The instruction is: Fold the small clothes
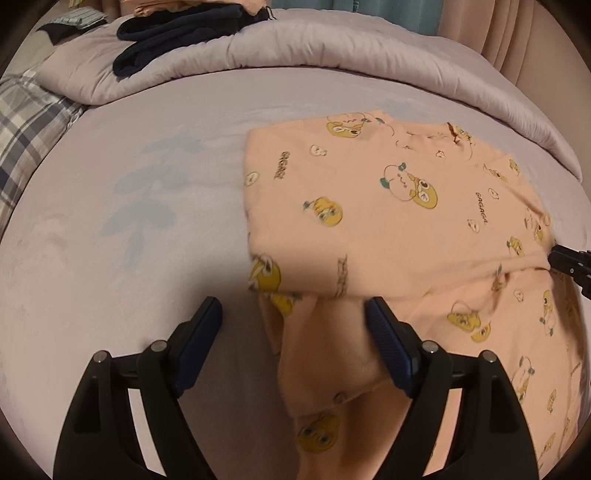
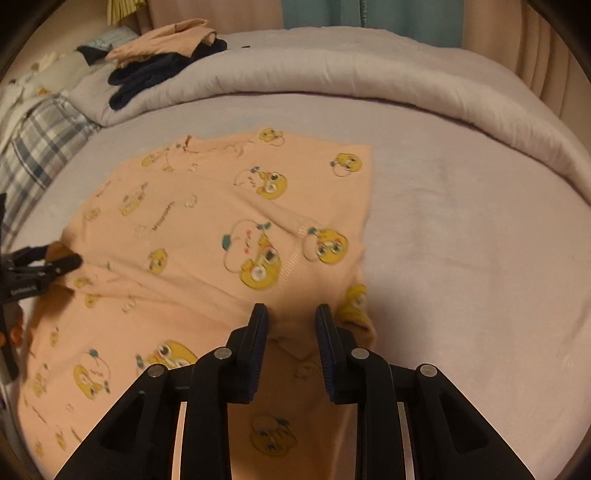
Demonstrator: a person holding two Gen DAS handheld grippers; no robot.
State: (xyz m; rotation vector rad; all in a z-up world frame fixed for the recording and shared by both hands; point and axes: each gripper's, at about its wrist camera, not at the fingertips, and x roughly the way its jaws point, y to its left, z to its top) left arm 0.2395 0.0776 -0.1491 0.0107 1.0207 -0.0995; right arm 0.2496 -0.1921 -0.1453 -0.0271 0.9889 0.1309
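Observation:
A peach child's garment point(image 1: 388, 206) with yellow cartoon prints lies on the lilac bed sheet point(image 1: 129, 206), partly folded over itself. My left gripper point(image 1: 293, 314) is open, its jaws wide apart over the garment's near left fold, with cloth hanging between and below them. In the right wrist view the garment point(image 2: 207, 229) lies left of centre. My right gripper point(image 2: 291, 314) has its jaws partly apart over the garment's near right corner, and cloth lies between them. The left gripper also shows at the left edge of the right wrist view point(image 2: 55, 264), at the garment's edge.
A rolled lilac duvet point(image 1: 332, 48) runs along the far side. Dark folded clothes point(image 1: 177, 33) and a peach pile point(image 2: 166, 40) lie on it at the back left. A plaid pillow point(image 1: 26, 125) is at the left. Curtains point(image 2: 369, 14) hang behind.

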